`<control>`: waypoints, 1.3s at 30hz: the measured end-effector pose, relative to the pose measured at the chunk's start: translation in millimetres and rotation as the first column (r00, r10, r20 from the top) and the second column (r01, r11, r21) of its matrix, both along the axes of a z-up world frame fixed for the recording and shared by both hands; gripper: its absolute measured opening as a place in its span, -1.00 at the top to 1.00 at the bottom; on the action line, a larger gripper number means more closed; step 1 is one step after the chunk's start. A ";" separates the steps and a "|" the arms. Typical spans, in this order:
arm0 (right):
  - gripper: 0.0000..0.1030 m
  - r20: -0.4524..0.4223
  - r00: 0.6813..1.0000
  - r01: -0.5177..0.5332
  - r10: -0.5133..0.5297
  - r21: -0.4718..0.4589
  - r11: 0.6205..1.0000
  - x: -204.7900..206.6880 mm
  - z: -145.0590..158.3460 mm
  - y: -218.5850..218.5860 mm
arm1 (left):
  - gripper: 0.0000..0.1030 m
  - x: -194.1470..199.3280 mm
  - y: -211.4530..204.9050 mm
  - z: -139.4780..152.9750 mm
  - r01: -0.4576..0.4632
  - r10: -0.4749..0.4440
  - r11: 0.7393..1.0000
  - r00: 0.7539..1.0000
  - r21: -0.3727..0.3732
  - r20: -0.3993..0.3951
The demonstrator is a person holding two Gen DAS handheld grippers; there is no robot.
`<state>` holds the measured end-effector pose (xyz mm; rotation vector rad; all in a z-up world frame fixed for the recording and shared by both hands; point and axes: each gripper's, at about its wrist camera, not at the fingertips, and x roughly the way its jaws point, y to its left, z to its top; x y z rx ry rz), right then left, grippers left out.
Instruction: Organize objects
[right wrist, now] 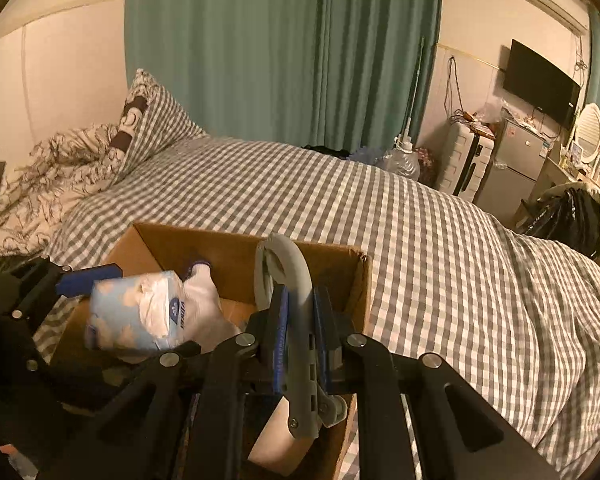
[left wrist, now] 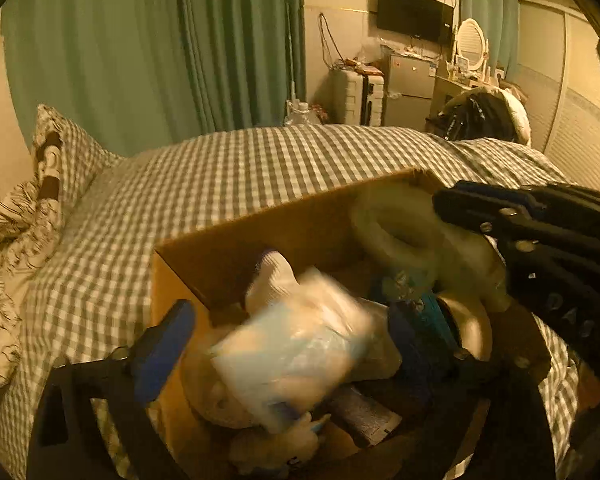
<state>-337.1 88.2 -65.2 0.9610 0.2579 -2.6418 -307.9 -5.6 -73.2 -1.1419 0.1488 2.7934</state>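
An open cardboard box (left wrist: 260,236) (right wrist: 180,246) sits on the checked bed and holds several items. A pale blue tissue pack (left wrist: 296,356) (right wrist: 136,312), blurred, is over the box between my left gripper's fingers; my left gripper (left wrist: 288,344) has one blue pad (left wrist: 164,344) visibly apart from the pack, the other finger (left wrist: 408,344) behind it. My right gripper (right wrist: 302,320) is shut on the grey headband of a pair of headphones (right wrist: 296,304) over the box's right side; in the left wrist view the headphones (left wrist: 396,232) hang from it (left wrist: 500,220).
The checked duvet (right wrist: 420,240) covers the bed. Pillows (right wrist: 148,120) lie at the head. Green curtains (right wrist: 280,48), a suitcase (right wrist: 466,160), a small fridge (right wrist: 512,168) and a TV (right wrist: 540,80) stand beyond. A white bag (right wrist: 204,300) lies in the box.
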 end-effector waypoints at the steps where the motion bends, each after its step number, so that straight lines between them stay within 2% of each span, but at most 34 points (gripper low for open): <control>1: 0.73 -0.009 1.000 0.003 -0.003 -0.003 1.000 2.1 4.5 2.0 | -1.00 0.4 -1.3 4.4 -0.005 0.005 1.000 1.000 0.000 -0.010; 3: 0.46 -0.024 1.000 0.013 -0.013 0.000 1.000 7.0 15.1 3.9 | -1.00 4.2 -0.8 16.0 -0.010 0.010 1.000 1.000 0.006 -0.023; 4: 0.23 -0.034 0.999 0.020 -0.020 -0.001 1.000 10.3 22.3 3.9 | -1.00 7.6 -0.6 23.6 -0.013 0.014 1.000 0.999 0.011 -0.034; 5: 0.10 -0.043 0.999 0.025 -0.025 -0.004 1.000 14.0 28.4 5.0 | -1.00 9.5 -0.6 29.7 -0.016 0.017 1.000 0.999 0.013 -0.044; 9: 0.01 -0.093 0.995 0.037 -0.038 -0.010 0.999 35.5 61.3 11.0 | -1.00 28.6 -1.4 65.6 -0.058 0.057 0.998 0.993 -0.006 -0.107; 11: -0.19 -0.125 0.991 0.049 -0.050 -0.012 0.999 50.5 81.9 14.5 | -1.00 41.1 -2.3 86.7 -0.081 0.079 0.997 0.987 -0.009 -0.137; 14: -0.28 -0.174 0.983 0.057 -0.063 -0.036 0.998 77.9 113.9 22.5 | -1.00 67.7 -4.0 123.3 -0.098 0.098 0.995 0.973 0.013 -0.208; 17: -0.41 -0.223 0.972 0.063 -0.076 -0.065 0.996 107.8 147.4 31.1 | -1.00 97.9 -7.2 161.8 -0.117 0.120 0.993 0.952 0.028 -0.283; 19: -0.45 -0.251 0.963 0.073 -0.097 -0.102 0.992 129.7 169.2 38.7 | -1.00 113.7 -9.3 180.6 -0.122 0.130 0.992 0.938 0.044 -0.322; 22: -0.61 -0.275 0.956 0.055 -0.098 -0.163 0.985 158.7 199.3 50.6 | -1.00 141.1 -9.7 207.4 -0.118 0.137 0.990 0.916 0.075 -0.377; 25: -0.75 -0.320 0.940 0.059 -0.118 -0.188 0.980 185.0 222.9 59.5 | -1.00 167.8 -8.4 227.7 -0.125 0.151 0.988 0.882 0.087 -0.447; 27: -0.83 -0.342 0.932 0.056 -0.122 -0.196 0.979 200.1 233.4 63.2 | -1.00 184.0 -7.9 235.5 -0.138 0.170 0.985 0.854 0.100 -0.491; 30: -0.99 -0.361 0.925 0.055 -0.119 -0.183 0.982 221.9 239.7 67.1 | -1.00 203.0 -7.5 238.6 -0.132 0.181 0.983 0.836 0.131 -0.517; 32: -0.99 -0.388 0.914 0.050 -0.120 -0.187 0.981 235.9 239.7 68.7 | -1.00 214.4 -7.4 235.2 -0.131 0.192 0.980 0.826 0.150 -0.529; 35: -0.99 -0.423 0.899 0.040 -0.113 -0.178 0.983 254.7 231.9 73.9 | -1.00 228.2 -7.2 219.6 -0.138 0.212 0.975 0.816 0.174 -0.537; 39: -0.99 -0.457 0.882 0.042 -0.115 -0.166 0.985 266.7 201.6 83.1 | -1.00 239.8 -8.6 172.8 -0.167 0.251 0.965 0.818 0.203 -0.518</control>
